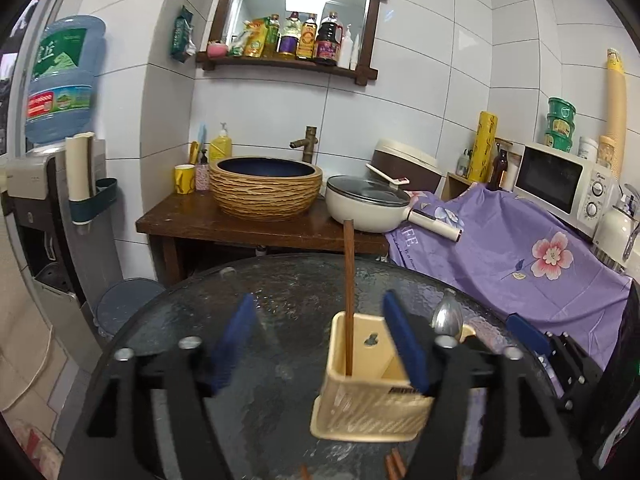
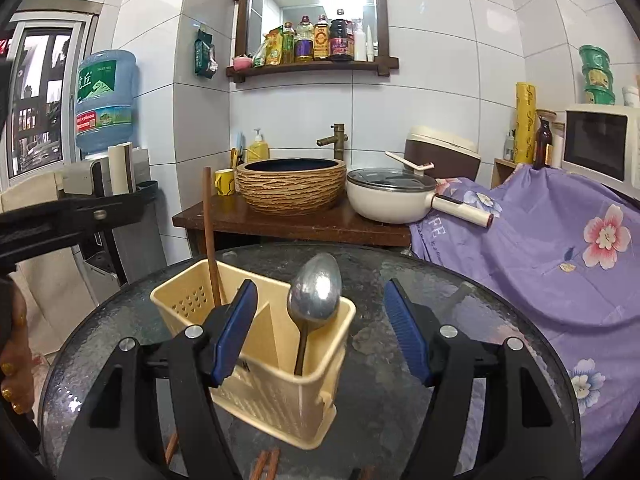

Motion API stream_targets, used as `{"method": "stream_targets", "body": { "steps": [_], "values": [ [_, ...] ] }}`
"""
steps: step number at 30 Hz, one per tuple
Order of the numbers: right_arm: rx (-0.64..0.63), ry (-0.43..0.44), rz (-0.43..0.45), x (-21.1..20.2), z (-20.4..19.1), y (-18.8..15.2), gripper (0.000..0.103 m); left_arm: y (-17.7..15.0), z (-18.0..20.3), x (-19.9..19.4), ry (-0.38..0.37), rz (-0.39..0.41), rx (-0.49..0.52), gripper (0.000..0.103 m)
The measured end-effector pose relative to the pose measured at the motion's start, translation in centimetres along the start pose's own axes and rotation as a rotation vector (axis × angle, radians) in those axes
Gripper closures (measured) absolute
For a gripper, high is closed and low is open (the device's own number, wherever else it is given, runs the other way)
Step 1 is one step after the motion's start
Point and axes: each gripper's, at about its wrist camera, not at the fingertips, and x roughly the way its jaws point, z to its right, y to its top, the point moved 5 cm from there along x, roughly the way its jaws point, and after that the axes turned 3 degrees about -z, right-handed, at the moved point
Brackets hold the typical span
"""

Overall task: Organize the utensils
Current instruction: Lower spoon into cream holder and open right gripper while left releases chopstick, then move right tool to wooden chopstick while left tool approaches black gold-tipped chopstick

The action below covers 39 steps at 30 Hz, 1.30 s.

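Note:
A cream plastic utensil holder (image 1: 368,408) (image 2: 276,384) stands on the round dark glass table (image 1: 280,312) (image 2: 400,280). One brown wooden chopstick (image 1: 349,296) (image 2: 210,240) stands upright in its left compartment. A metal spoon (image 2: 314,300) (image 1: 446,316) stands bowl-up in its right compartment. My left gripper (image 1: 320,340) is open and empty above the holder. My right gripper (image 2: 320,332) is open and empty, just in front of the spoon. More brown chopsticks (image 1: 394,464) (image 2: 266,464) lie on the table in front of the holder.
Behind the table a wooden counter (image 1: 192,220) carries a woven basin (image 1: 266,184) and a white lidded pan (image 1: 368,204). A purple floral cloth (image 1: 520,248) covers the right side, with a microwave (image 1: 560,184). A water dispenser (image 1: 60,80) stands left.

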Motion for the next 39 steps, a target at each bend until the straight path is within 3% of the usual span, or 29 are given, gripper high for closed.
{"method": "stream_targets", "body": {
  "steps": [2, 4, 8, 13, 15, 17, 23, 28, 39],
  "values": [
    [0.026, 0.01, -0.028, -1.0, 0.6, -0.7, 0.032, -1.0, -0.5, -1.2, 0.01, -0.004, 0.017, 0.014],
    [0.05, 0.028, -0.072, -1.8, 1.1, -1.8, 0.032, -2.6, -1.2, -2.1, 0.026, -0.035, 0.037, 0.009],
    [0.094, 0.038, -0.217, -2.9, 2.1, -5.4, 0.032, -6.3, -3.2, -2.5, 0.065, -0.145, 0.048, 0.007],
    [0.116, -0.02, -0.352, -3.8, 3.2, -10.8, 0.032, -11.4, -6.0, -2.2, 0.129, -0.267, 0.024, 0.007],
    [0.129, -0.039, -0.392, -3.9, 3.6, -12.8, 0.032, -13.4, -6.6, -1.9, 0.14, -0.312, 0.019, 0.009],
    [0.153, -0.047, -0.431, -3.9, 4.1, -14.7, 0.032, -14.9, -7.1, -1.9, 0.15, -0.338, 0.008, 0.018],
    [0.197, -0.055, -0.512, -3.7, 4.6, -18.4, 0.049, -17.9, -7.1, -1.5, 0.146, -0.416, 0.013, 0.039],
    [0.181, -0.045, -0.519, -3.8, 3.8, -18.8, 0.049, -19.4, -6.4, -1.2, 0.123, -0.447, 0.01, 0.045],
    [0.179, -0.068, -0.529, -4.0, 3.7, -19.0, 0.055, -20.8, -5.0, -1.0, 0.102, -0.478, 0.015, 0.047]
  ]
}}
